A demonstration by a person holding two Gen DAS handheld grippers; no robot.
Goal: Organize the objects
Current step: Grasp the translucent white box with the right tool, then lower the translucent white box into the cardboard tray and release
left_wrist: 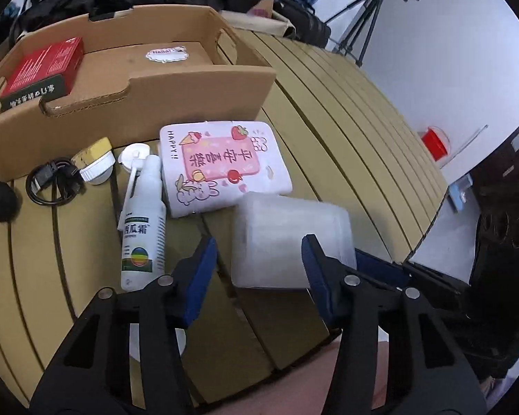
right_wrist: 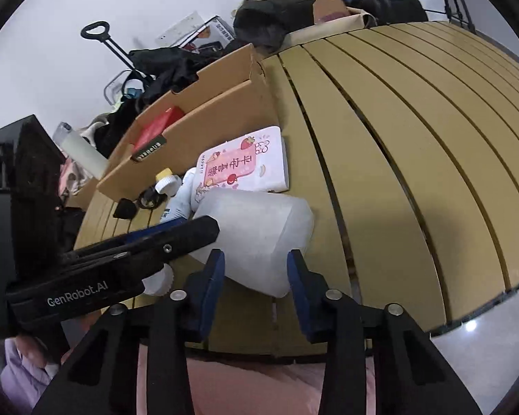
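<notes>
The frosted plastic container (left_wrist: 290,242) lies just ahead of the left gripper (left_wrist: 259,273) and the right gripper (right_wrist: 256,273), whose jaws both stand apart, empty. It looks light, rigid and smooth, probably slippery, so its flat opposite sides seem the safest hold.

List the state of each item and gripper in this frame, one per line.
Left gripper: open, fingers either side of the translucent plastic box, not gripping.
Right gripper: open, at the same box.
Translucent plastic box: closed, on the slatted table.
Spray bottle: lying flat, nozzle arm extended.
Cardboard tray: open-topped, holding a red box.
Pink card pack: lying flat.
Black cable: coiled.
</notes>
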